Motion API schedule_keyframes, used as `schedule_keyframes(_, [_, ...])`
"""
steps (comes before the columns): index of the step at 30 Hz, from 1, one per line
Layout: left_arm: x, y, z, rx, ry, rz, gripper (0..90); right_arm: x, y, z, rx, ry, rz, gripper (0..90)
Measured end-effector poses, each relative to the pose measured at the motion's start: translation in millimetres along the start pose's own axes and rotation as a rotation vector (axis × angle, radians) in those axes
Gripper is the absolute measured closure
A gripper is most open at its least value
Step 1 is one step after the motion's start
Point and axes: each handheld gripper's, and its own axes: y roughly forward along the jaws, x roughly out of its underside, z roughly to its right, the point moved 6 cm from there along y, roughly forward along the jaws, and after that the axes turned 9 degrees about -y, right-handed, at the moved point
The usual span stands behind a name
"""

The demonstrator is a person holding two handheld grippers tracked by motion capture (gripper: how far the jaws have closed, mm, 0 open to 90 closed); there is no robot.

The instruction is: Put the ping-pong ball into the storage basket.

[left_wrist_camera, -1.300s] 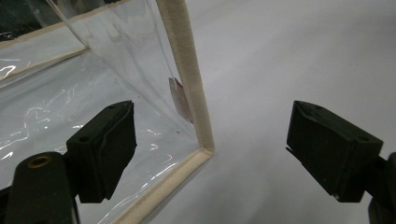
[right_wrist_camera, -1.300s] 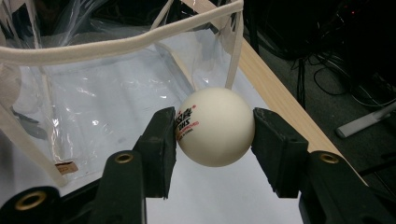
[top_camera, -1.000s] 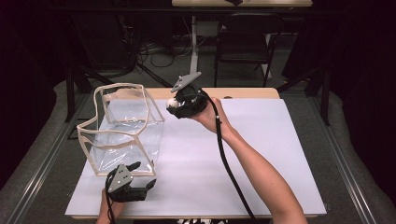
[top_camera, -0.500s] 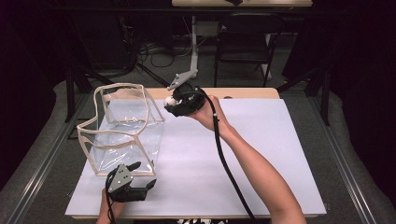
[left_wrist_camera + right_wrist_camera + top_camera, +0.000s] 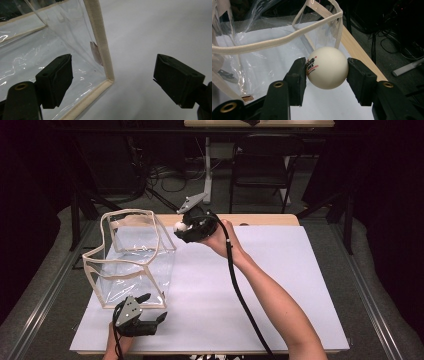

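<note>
1. Your right gripper clamps a white ball between its two black, blocky pads; the ball is smooth, matte and round, with small red and black print on the side against one pad.
2. You hold that ball in the air just beside the upper rim of the clear bag, at about 2 o'clock from the bag in the high view.
3. Your left gripper rests low at 6 o'clock from the bag, jaws spread wide and gripping nothing; the bag's near bottom corner sits between them, untouched.
4. See-through, glossy, crinkled plastic makes up the bag, boxy in shape, open at the top, with every edge bound in cream fabric tape.
5. It stands on a flat white sheet, plain and matte, that covers a wooden table whose pale edge shows at 12 o'clock.
6. Beyond the table the room is dark: grey carpet, a black chair, loose cables and a light stand.
</note>
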Motion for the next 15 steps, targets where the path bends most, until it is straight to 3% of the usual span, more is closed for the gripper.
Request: schedule_keyframes(15, [-0.1,-0.5,0.2,0.001,0.002,0.000,16.2,-9.1,4.2,-0.4,-0.001,-0.008,0.003,50.7])
